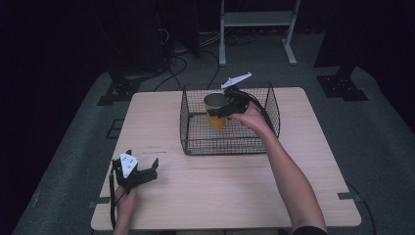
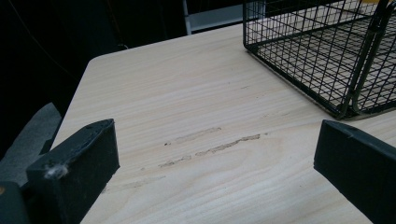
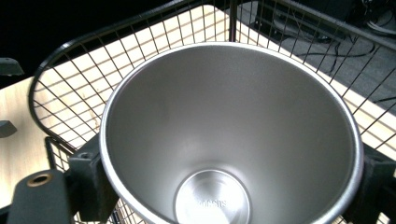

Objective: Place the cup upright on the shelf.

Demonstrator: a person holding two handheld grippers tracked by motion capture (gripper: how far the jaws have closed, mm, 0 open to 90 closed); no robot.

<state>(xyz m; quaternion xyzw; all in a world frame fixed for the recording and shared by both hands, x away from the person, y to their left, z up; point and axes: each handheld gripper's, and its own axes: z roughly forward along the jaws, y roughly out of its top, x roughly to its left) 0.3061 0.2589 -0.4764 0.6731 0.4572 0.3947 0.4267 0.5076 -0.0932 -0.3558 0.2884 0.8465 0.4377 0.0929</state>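
Note:
A yellow cup with a bare steel inside hangs upright within the black wire basket at the back of the table. My right gripper is shut on the cup just below its rim, one jaw on each side. The right gripper view looks straight down into the cup, whose base carries faint stamped lettering. My left gripper rests near the table's front left corner. Its jaws stand wide apart in the left gripper view, with bare wood between them.
The wire basket stands at the table's back centre, its near corner just beyond the left gripper. The light wooden table carries faint scuff marks. Cables and a white metal frame lie on the grey floor behind.

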